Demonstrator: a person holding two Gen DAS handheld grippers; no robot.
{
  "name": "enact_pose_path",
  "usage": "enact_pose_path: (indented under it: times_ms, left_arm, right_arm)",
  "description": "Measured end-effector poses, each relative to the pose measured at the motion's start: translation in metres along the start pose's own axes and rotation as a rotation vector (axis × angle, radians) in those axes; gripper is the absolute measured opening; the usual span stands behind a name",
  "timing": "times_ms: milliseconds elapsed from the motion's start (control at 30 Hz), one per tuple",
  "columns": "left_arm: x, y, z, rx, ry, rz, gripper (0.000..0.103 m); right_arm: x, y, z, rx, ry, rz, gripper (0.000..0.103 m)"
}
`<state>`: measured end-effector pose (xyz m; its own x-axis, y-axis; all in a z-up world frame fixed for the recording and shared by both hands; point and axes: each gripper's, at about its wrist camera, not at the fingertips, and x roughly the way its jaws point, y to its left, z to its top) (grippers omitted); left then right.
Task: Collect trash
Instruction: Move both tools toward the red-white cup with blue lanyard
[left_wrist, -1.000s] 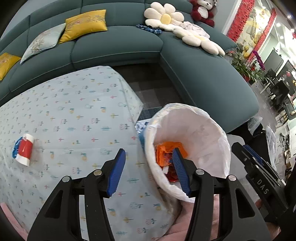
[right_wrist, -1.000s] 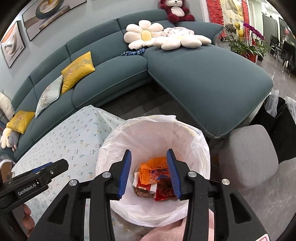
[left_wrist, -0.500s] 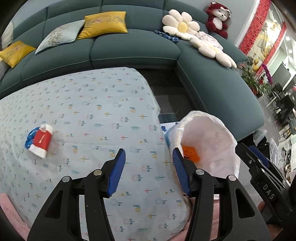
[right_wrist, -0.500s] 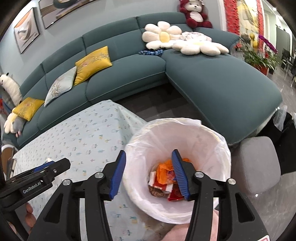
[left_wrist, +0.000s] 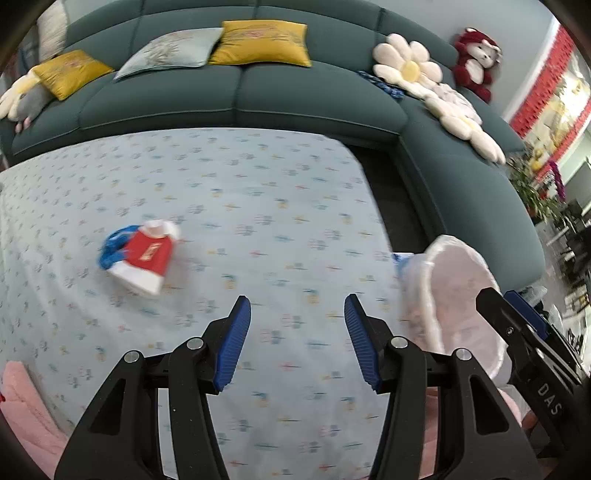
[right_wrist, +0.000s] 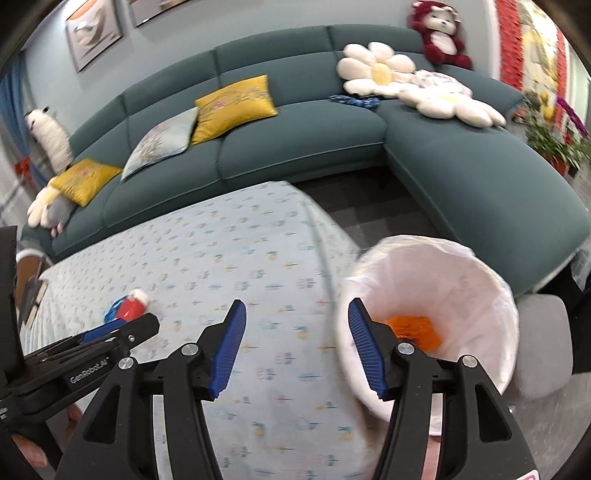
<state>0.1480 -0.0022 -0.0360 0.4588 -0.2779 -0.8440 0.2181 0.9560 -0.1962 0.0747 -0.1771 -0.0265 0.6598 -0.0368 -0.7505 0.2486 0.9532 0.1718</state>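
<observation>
A red and white paper cup lies on its side on the patterned tablecloth, with a blue wrapper touching its left side. The cup also shows small in the right wrist view. A white-lined trash bin stands off the table's right edge, with orange trash inside; it also shows in the left wrist view. My left gripper is open and empty above the table, right of the cup. My right gripper is open and empty between table and bin.
A teal corner sofa with yellow cushions, flower pillows and a red plush bear wraps the far and right sides. A grey stool stands right of the bin. Pink cloth lies at the near left.
Both grippers have swung left from over the bin toward the table. The cup has come closer to the middle of the left wrist view. Both stay open and empty.
</observation>
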Motion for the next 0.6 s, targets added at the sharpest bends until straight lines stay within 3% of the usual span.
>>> enact_pose_path:
  times_ms: [367,600]
  left_arm:
    - [-0.011,0.110,-0.006,-0.124,-0.005,0.095,0.055]
    - [-0.009,0.174,-0.005,-0.239,0.005,0.109,0.057]
  right_arm:
    - [0.028,0.106,-0.021,-0.157,0.076,0.107,0.056]
    - [0.060,0.164,-0.037,-0.217,0.132,0.158,0.056]
